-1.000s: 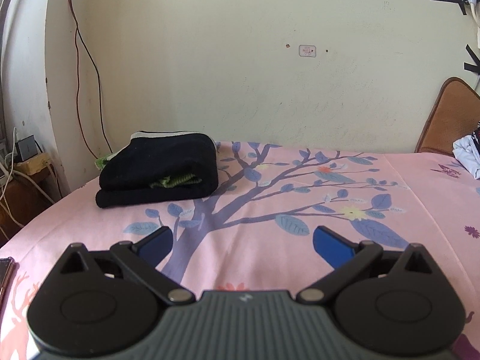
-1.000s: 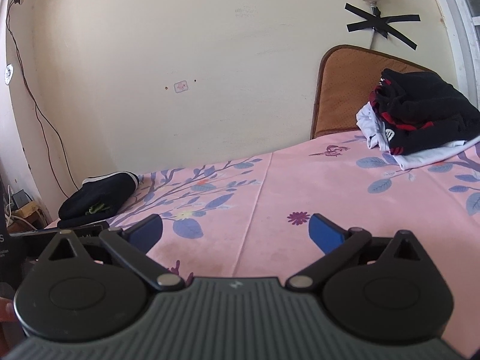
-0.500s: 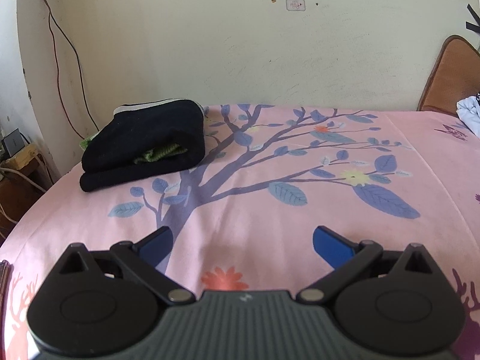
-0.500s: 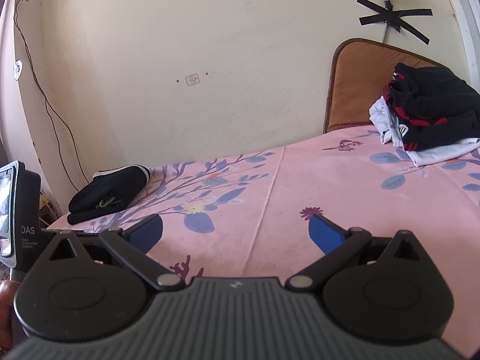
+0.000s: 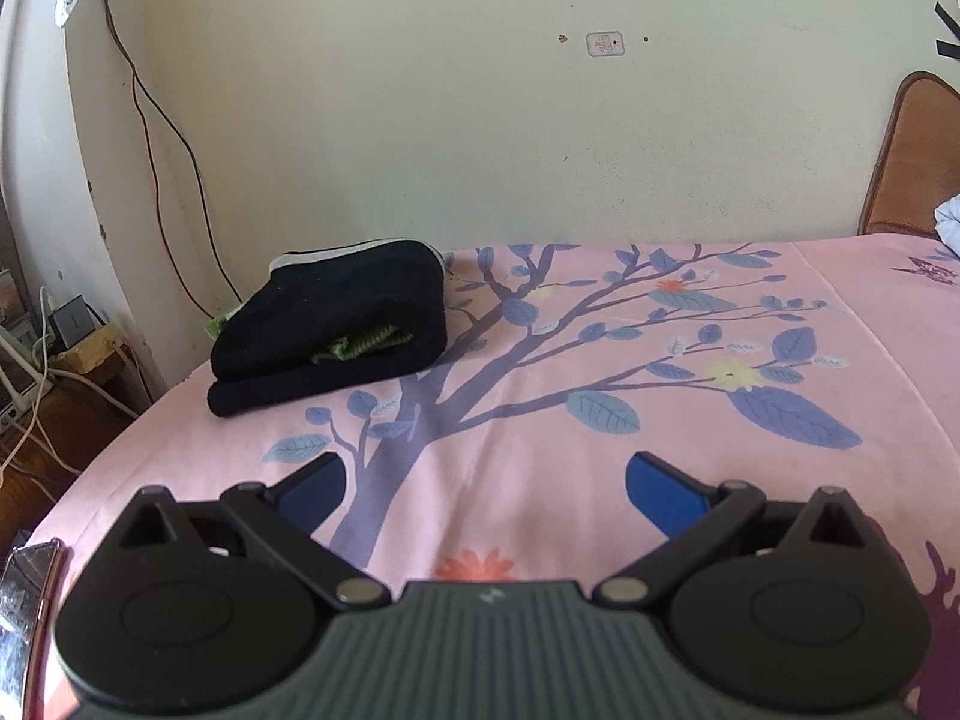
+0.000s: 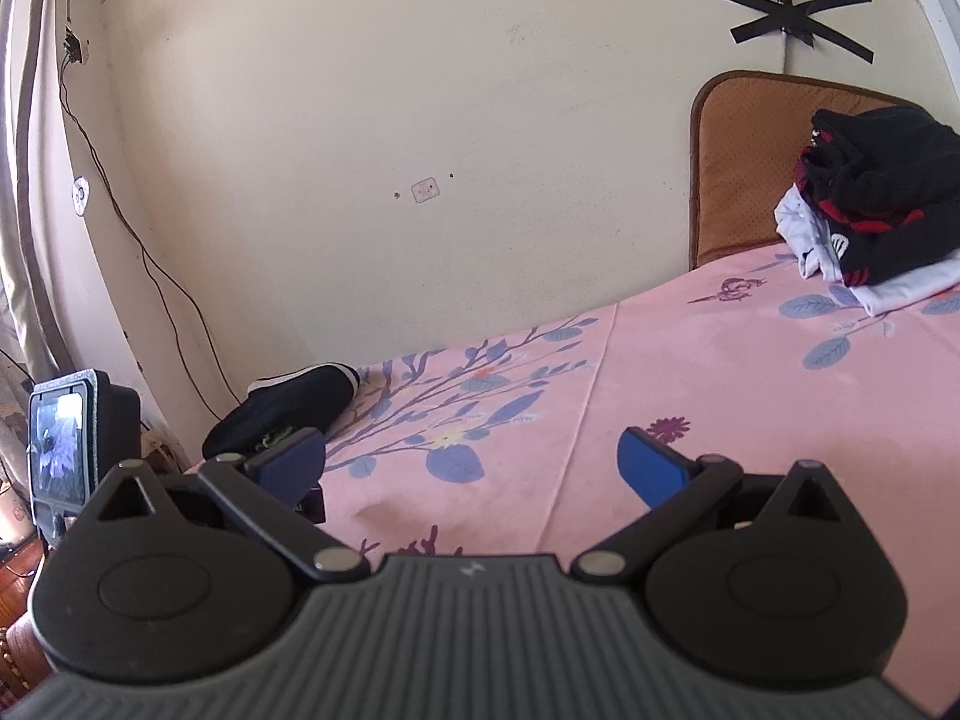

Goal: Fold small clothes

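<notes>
A folded black garment (image 5: 336, 330) with a bit of green cloth showing in its fold lies at the far left of the pink floral bedsheet (image 5: 600, 480). It also shows in the right wrist view (image 6: 288, 411). A pile of unfolded clothes, black and red on white (image 6: 870, 222), sits at the far right of the bed. My left gripper (image 5: 486, 483) is open and empty above the sheet, short of the folded garment. My right gripper (image 6: 471, 459) is open and empty above the sheet, well apart from the pile.
A cream wall runs behind the bed, with a cable (image 5: 162, 138) hanging at the left. A brown cushion (image 6: 744, 162) leans on the wall behind the pile. A small table with a charger and cords (image 5: 66, 342) stands left of the bed. The left gripper's screen (image 6: 60, 450) shows at the right wrist view's left.
Both grippers stay open and empty. The left view tilted down then back up. The right view swung, bringing the other gripper's screen into view at the left.
</notes>
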`<action>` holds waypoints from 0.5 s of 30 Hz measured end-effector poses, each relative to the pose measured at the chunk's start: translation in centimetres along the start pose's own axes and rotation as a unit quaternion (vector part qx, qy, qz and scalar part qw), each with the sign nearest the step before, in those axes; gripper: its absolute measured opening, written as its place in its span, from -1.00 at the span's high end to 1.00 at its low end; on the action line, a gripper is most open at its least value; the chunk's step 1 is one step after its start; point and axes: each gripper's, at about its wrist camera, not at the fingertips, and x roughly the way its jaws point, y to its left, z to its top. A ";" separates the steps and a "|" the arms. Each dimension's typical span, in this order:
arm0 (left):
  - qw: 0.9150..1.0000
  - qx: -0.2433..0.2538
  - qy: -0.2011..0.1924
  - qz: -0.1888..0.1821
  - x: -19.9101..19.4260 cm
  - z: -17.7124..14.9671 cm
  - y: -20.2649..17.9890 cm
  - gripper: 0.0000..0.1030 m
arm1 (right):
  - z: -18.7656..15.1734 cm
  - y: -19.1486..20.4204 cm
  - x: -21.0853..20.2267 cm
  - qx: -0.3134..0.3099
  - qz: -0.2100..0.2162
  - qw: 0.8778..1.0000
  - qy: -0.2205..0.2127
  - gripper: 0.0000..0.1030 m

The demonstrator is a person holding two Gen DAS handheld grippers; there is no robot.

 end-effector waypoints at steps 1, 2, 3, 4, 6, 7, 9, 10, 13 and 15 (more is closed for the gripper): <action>1.000 -0.002 -0.001 0.004 0.0 0.0 0.0 -1.00 | 0.0 0.0 0.0 -0.001 0.003 1.000 0.000 -1.00; 1.000 -0.004 -0.001 0.005 0.0 0.0 0.1 -1.00 | 0.0 0.1 -0.1 -0.002 0.004 1.000 -0.003 -1.00; 1.000 -0.005 -0.001 0.005 0.0 0.1 0.2 -1.00 | 0.0 0.1 -0.3 -0.002 0.004 1.000 -0.007 -1.00; 1.000 -0.006 0.001 0.003 0.1 0.1 0.2 -1.00 | 0.0 0.1 -0.4 -0.002 0.005 1.000 -0.010 -1.00; 1.000 -0.003 0.007 -0.002 0.3 0.1 0.2 -1.00 | 0.0 0.1 -0.5 0.000 0.002 1.000 -0.014 -1.00; 1.000 0.000 0.010 -0.006 0.4 0.1 0.1 -1.00 | 0.0 0.0 -0.5 0.002 0.000 1.000 -0.016 -1.00; 1.000 0.006 0.011 -0.012 0.4 0.1 0.0 -1.00 | 0.1 -0.2 -0.6 0.007 -0.005 1.000 -0.018 -1.00; 1.000 0.010 0.009 -0.016 0.3 0.0 -0.1 -1.00 | 0.1 -0.3 -0.6 0.009 -0.008 1.000 -0.019 -1.00; 0.999 0.018 0.007 -0.033 0.2 -0.1 -0.3 -1.00 | 0.0 -0.4 -0.9 0.012 -0.019 0.999 -0.027 -1.00; 0.999 0.022 0.009 -0.042 0.2 -0.1 -0.4 -1.00 | 0.0 -0.4 -0.9 0.012 -0.025 0.999 -0.031 -1.00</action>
